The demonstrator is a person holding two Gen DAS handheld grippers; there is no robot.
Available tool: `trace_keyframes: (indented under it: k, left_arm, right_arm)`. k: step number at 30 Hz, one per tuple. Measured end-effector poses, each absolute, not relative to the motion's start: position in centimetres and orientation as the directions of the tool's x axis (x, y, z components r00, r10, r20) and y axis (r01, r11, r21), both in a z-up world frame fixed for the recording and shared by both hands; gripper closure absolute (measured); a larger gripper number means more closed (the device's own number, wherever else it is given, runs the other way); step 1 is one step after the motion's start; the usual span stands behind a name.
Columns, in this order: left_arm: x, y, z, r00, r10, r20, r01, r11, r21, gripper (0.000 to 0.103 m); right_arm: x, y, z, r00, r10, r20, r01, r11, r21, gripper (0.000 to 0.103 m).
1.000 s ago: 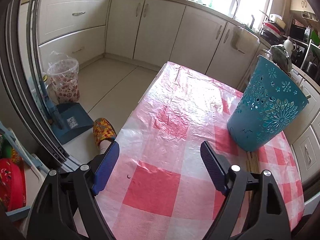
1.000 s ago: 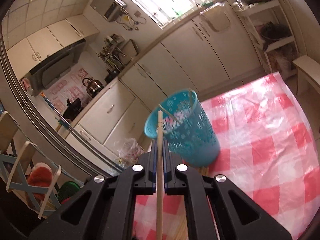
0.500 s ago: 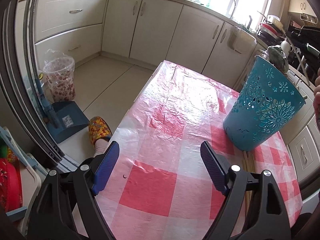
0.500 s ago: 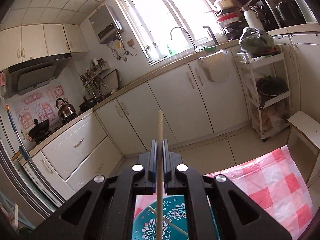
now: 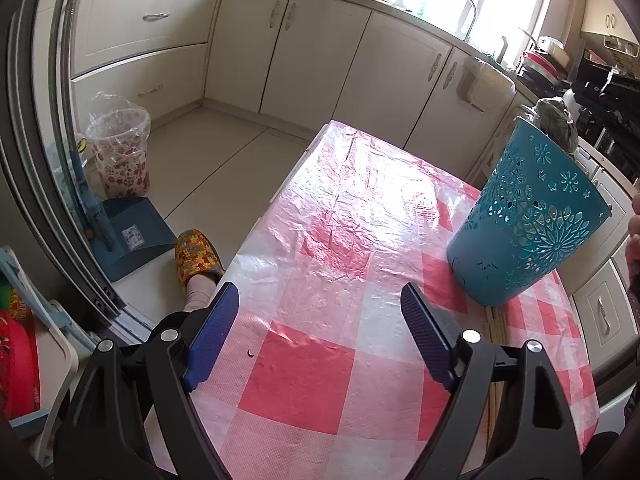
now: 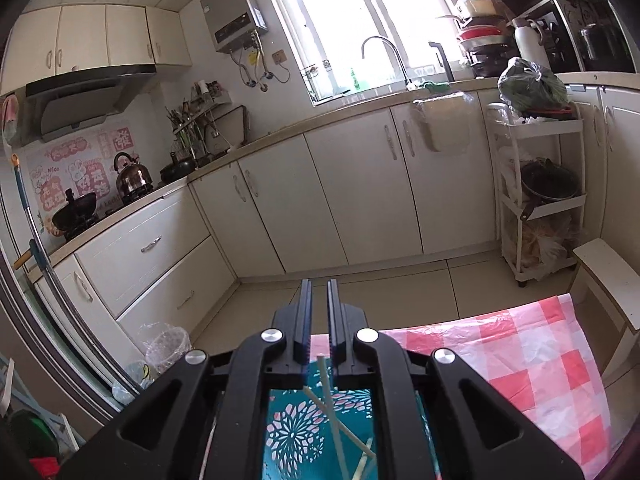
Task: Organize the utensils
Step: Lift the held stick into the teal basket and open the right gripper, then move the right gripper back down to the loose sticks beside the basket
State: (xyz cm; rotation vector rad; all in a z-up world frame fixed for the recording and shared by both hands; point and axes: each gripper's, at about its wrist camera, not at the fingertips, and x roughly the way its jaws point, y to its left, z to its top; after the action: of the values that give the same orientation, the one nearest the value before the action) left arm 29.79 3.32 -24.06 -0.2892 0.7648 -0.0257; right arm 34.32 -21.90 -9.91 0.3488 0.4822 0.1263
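Several chopsticks at 5 o'clock of teal basket: light, stiff, slippery — pinch mid-shaft; right gripper barely parted, empty, left gripper spread wide.

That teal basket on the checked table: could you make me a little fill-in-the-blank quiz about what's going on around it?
1. The teal basket stands on a red and white ____ tablecloth.
2. The left gripper has its jaws wide ____.
3. Inside the basket, below the right gripper, lie pale ____.
4. On the floor left of the table lies a flowered ____.

Missing words: checked; open; chopsticks; slipper
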Motion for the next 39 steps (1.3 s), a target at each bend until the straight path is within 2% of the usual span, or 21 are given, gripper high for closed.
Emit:
trace_keyframes:
  k: [7, 10, 13, 17, 21, 24, 26, 32, 39]
  left_arm:
    - [29.6, 3.1, -23.9, 0.731, -0.109, -0.674, -0.082, 0.966, -0.246, 0.024]
    - [29.5, 3.1, -23.8, 0.735, -0.105, -0.67, -0.079, 0.968, -0.238, 0.023]
    - [29.4, 3.0, -23.7, 0.735, -0.102, -0.67, -0.074, 0.971, -0.229, 0.023]
    - [29.3, 2.6, -23.6, 0.737, -0.092, -0.67, -0.066, 0.976, -0.207, 0.022]
    - [28.9, 2.0, -23.4, 0.733, -0.061, -0.677, -0.064, 0.985, -0.159, 0.021]
    - [26.7, 2.1, -23.3, 0.738, -0.035, -0.674, -0.082, 0.986, -0.142, 0.021]
    - [25.1, 2.1, -23.3, 0.737, -0.038, -0.675, -0.071, 0.988, -0.134, 0.02]
    - [22.4, 1.9, -22.1, 0.743, -0.033, -0.669, -0.03, 0.996, -0.082, 0.016]
    - [21.9, 0.8, -21.8, 0.73, -0.036, -0.683, -0.009, 0.998, -0.061, 0.016]
  right_arm:
    - [26.1, -22.8, -7.6, 0.922, 0.152, -0.357, -0.039, 0.952, 0.305, 0.077]
    - [21.8, -22.8, -9.1, 0.911, 0.126, -0.392, -0.018, 0.963, 0.268, 0.072]
    - [18.0, -22.4, -12.5, 0.87, 0.105, -0.481, 0.019, 0.969, 0.246, 0.066]
    - [14.6, -21.8, -18.9, 0.755, 0.096, -0.648, 0.07, 0.972, 0.225, 0.066]
    - [14.9, -21.7, -22.3, 0.67, 0.114, -0.734, 0.079, 0.972, 0.222, 0.066]
    - [16.3, -21.6, -23.6, 0.635, 0.128, -0.762, 0.087, 0.968, 0.235, 0.068]
    - [17.2, -21.2, -24.6, 0.6, 0.158, -0.784, 0.081, 0.963, 0.256, 0.075]
    - [19.5, -19.7, -25.3, 0.587, 0.18, -0.789, 0.06, 0.962, 0.265, 0.076]
    - [22.0, -18.7, -26.4, 0.544, 0.148, -0.826, 0.051, 0.977, 0.209, 0.08]
